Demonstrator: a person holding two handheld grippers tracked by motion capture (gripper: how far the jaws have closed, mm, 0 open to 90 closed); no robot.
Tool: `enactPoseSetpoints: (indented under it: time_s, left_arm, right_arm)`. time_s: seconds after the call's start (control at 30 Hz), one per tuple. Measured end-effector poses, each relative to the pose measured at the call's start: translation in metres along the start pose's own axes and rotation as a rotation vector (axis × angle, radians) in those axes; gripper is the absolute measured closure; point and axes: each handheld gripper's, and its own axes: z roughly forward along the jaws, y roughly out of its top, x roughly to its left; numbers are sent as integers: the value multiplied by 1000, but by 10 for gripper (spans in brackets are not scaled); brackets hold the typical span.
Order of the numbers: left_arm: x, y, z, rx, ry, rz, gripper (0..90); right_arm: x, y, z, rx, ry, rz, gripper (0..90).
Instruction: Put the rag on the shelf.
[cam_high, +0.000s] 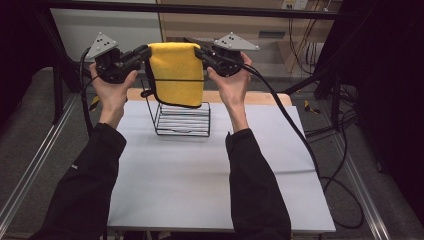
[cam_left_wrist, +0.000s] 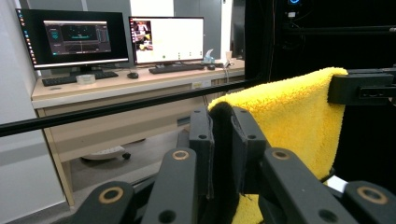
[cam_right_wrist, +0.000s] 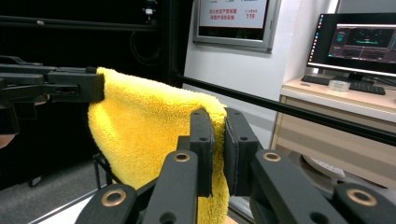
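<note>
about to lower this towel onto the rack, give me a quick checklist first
1. Left gripper clamped on the yellow towel corner: ok.
2. Right gripper clamped on the other top corner: ok.
3. Top edge level between the grippers: ok.
4. Towel above the wire rack: ok.
5. Hanging edge clear of the rack wires: cannot tell.
6. Rack upright on the table: ok.

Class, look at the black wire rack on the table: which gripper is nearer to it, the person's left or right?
Neither clearly. The left gripper and right gripper each clamp a top corner of the yellow towel, level with each other, above the wire rack on either side.
</note>
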Motion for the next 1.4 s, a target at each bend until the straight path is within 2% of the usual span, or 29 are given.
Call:
enactPoseSetpoints:
  time_s: [0.4,0.43,0.5,0.57,0.73,0.83,0.9,1.23,1.4]
  left_arm:
    - [-4,-8,-14,7,-15,6,798]
    - [-5,-9,-14,9,-28,2,798]
    - [-5,-10,-16,19,-9,9,798]
    - [-7,-12,-17,26,-22,7,797]
    - [-7,-19,-19,33,-17,3,796]
    - [-8,-20,-19,37,-32,-3,796]
    - [-9,-21,-20,42,-27,7,796]
    - [-16,-33,-28,104,-44,-11,783]
    - [-18,-40,-32,146,-50,0,777]
  right_arm:
    - [11,-2,-11,28,24,-35,831]
    - [12,-2,-12,31,25,-33,831]
    - [13,-3,-14,39,26,-37,831]
    - [15,-4,-15,47,28,-47,830]
    - [20,-7,-17,69,29,-63,830]
    - [20,-9,-19,70,34,-49,830]
    - [20,-12,-21,71,35,-49,830]
    - [28,-28,-31,112,61,-42,828]
    - [33,-34,-35,146,71,-55,825]
